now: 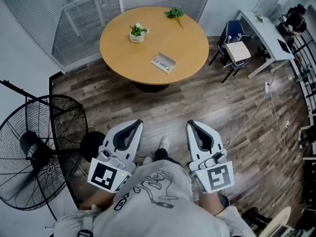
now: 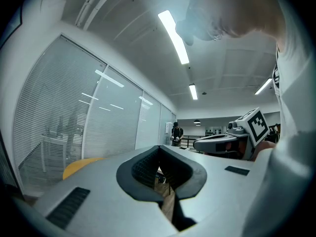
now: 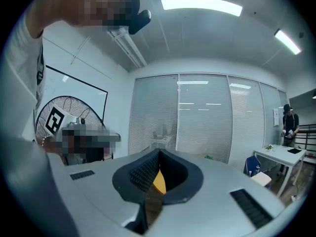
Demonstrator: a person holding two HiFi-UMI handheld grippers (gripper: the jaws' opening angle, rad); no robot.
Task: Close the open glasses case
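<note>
The open glasses case [image 1: 163,62] lies on the round wooden table [image 1: 187,38], near its front edge, far ahead of both grippers. My left gripper [image 1: 134,127] and right gripper [image 1: 193,127] are held side by side close to the person's body, over the wooden floor. Both point toward the table. In the left gripper view the left gripper [image 2: 159,147] has its jaws closed together with nothing between them. The right gripper [image 3: 159,153] is likewise shut and empty, and a sliver of the yellow table [image 3: 159,182] shows past its pads.
A small potted plant [image 1: 138,32] and a green sprig [image 1: 174,13] sit on the table. A large floor fan [image 1: 37,149] stands at the left. A blue chair [image 1: 233,39] and a white desk [image 1: 266,33] are at the right, with a cable [image 1: 254,115] on the floor.
</note>
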